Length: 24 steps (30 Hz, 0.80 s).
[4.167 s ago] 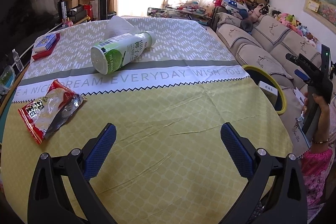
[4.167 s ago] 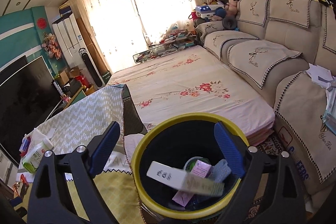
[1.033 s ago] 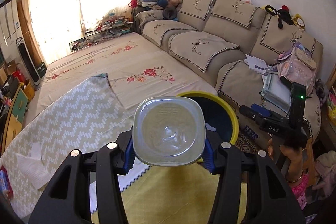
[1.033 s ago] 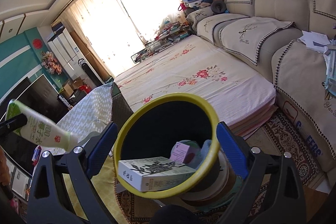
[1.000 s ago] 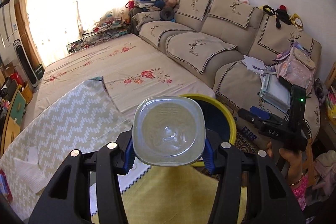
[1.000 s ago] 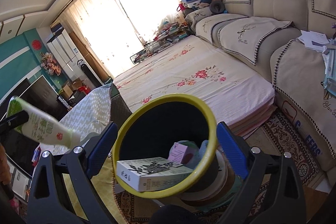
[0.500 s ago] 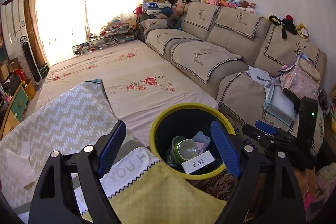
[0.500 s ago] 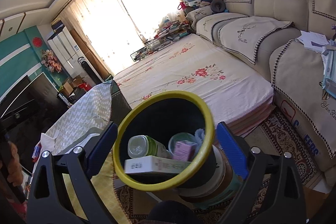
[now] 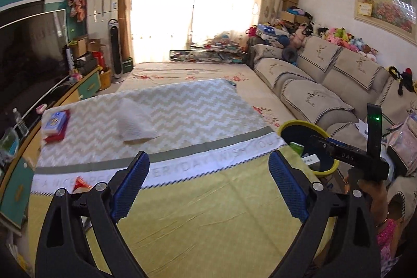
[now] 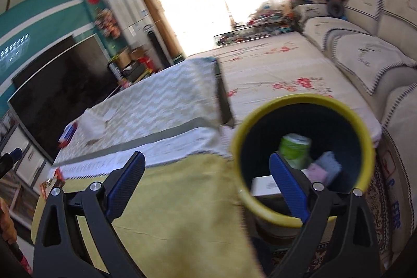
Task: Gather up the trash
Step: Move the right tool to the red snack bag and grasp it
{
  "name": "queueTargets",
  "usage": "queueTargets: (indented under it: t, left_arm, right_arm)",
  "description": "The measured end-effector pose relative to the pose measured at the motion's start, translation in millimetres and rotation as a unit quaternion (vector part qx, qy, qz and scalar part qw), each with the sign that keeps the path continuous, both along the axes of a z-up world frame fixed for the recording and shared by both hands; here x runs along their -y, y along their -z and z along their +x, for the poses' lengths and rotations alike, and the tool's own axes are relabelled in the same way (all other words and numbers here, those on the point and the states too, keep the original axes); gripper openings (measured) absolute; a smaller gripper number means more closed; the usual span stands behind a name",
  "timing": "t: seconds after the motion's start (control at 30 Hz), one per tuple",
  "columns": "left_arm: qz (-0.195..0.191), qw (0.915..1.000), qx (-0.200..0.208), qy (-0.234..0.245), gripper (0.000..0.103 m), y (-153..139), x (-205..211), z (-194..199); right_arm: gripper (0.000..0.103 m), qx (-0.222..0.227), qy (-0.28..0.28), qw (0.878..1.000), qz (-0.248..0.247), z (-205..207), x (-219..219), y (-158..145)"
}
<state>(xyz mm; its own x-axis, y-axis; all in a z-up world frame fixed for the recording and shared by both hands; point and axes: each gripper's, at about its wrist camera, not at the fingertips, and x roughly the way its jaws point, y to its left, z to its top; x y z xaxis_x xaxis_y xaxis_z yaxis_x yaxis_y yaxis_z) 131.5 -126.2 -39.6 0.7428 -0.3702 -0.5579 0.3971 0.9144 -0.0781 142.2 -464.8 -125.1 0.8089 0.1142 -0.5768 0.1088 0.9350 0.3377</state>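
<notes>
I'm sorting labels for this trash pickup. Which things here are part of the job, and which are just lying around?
Part of the job:
- yellow-rimmed bin
- green bottle in the bin
- white box in the bin
- red snack wrapper on the table
- crumpled tissue on the table

Lying about:
- television
- sofa
- tower fan

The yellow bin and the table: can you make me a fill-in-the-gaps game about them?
1. The bin has a ____ rim.
2. The green and white bottle lies inside the ____.
3. The left gripper has nothing between its ____ fingers.
4. The crumpled white tissue lies on the ____.

Missing words: yellow; bin; blue; table
</notes>
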Motion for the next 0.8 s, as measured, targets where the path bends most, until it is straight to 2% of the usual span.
queueTargets:
  t: [0.13,0.27,0.4,0.53,0.8]
  left_arm:
    - [-0.014,0.9978,0.005,-0.065,0.091,1,-72,-16]
    - [-0.025,0.9915,0.018,-0.126,0.091,-7,-132,-30]
    - [-0.032,0.9824,0.037,-0.18,0.092,-15,-180,-46]
    - [-0.036,0.976,0.043,-0.21,0.093,-15,-204,-53]
    - [-0.046,0.9753,0.026,-0.215,0.093,0,-217,-54]
  right_arm:
    - [0.091,-0.012,-0.079,0.997,-0.012,23,-65,0]
    - [0.091,-0.017,-0.169,0.985,-0.031,36,-136,-2]
    - [0.091,-0.016,-0.264,0.963,-0.046,42,-206,-10]
    - [0.091,-0.02,-0.341,0.938,-0.055,50,-262,-20]
    - [0.096,-0.042,-0.447,0.89,-0.074,82,-352,-19]
